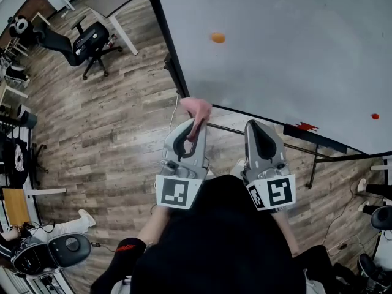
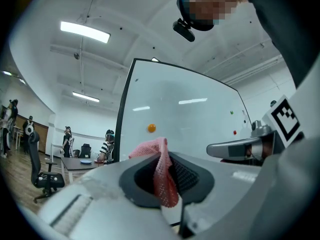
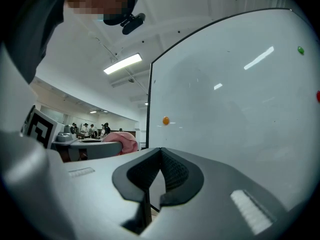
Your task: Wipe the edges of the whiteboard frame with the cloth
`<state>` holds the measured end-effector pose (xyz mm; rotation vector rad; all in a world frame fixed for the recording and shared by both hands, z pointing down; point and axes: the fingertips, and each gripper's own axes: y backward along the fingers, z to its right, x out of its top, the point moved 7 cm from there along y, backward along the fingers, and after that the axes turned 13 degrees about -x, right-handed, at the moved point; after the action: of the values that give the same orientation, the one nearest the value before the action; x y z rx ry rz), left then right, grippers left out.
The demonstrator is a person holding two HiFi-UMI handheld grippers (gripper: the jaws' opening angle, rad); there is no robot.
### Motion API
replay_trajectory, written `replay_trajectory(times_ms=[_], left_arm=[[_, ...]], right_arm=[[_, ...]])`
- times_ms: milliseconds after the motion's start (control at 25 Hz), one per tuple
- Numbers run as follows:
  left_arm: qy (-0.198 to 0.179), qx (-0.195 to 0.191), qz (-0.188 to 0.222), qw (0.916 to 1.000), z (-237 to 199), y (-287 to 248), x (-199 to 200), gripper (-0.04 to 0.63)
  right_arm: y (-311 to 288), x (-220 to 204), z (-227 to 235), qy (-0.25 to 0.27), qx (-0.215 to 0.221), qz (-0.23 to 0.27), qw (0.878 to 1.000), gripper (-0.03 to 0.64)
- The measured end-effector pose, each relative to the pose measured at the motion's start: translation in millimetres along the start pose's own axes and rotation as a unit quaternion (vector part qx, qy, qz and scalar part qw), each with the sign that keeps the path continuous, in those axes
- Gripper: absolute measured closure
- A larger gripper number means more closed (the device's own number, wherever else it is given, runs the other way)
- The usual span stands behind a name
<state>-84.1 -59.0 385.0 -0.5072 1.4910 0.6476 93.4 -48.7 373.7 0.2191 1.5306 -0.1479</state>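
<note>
The whiteboard point(image 1: 288, 48) stands in front of me, tilted in the head view, with a thin black frame point(image 1: 164, 38) down its left side and along its bottom edge. My left gripper point(image 1: 195, 125) is shut on a pink cloth point(image 1: 197, 108), held just below the board's lower left corner. In the left gripper view the cloth point(image 2: 163, 174) hangs bunched between the jaws, with the frame's left edge point(image 2: 124, 111) beyond. My right gripper point(image 1: 258, 127) is beside it, shut on nothing. The right gripper view shows its jaws meeting, and the cloth point(image 3: 121, 140) off to the left.
An orange magnet point(image 1: 218, 38) and a red magnet point(image 1: 375, 116) sit on the board. A black tray point(image 1: 315, 138) with a red item point(image 1: 305, 126) runs under the bottom edge. An office chair point(image 1: 86, 41) and a table point(image 1: 113, 2) stand left on the wood floor.
</note>
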Motion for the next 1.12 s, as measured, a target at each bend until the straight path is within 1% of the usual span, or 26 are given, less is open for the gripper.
replay_trajectory(times_ms=[160, 640, 920, 1120], left_arm=[[-0.004, 0.006, -0.002, 1.0000, -0.4, 2.4, -2.5, 0.571], [0.012, 0.017, -0.017, 0.9996, -2.5, 11.9, -12.6, 0.571], [0.015, 0.025, -0.017, 0.9994, -4.0, 13.5, -14.6, 0.571], [0.015, 0.028, -0.020, 0.9993, -2.8, 15.0, -15.5, 0.571]], right_arm=[[-0.7, -0.9, -3.4, 0.001, 0.003, 0.002, 1.000, 0.617], [-2.4, -10.6, -12.4, 0.003, 0.015, -0.017, 1.000, 0.617], [-6.5, -13.3, -15.1, 0.005, 0.027, -0.026, 0.999, 0.617], [-7.6, -14.7, -14.9, -0.003, 0.034, -0.031, 0.999, 0.617]])
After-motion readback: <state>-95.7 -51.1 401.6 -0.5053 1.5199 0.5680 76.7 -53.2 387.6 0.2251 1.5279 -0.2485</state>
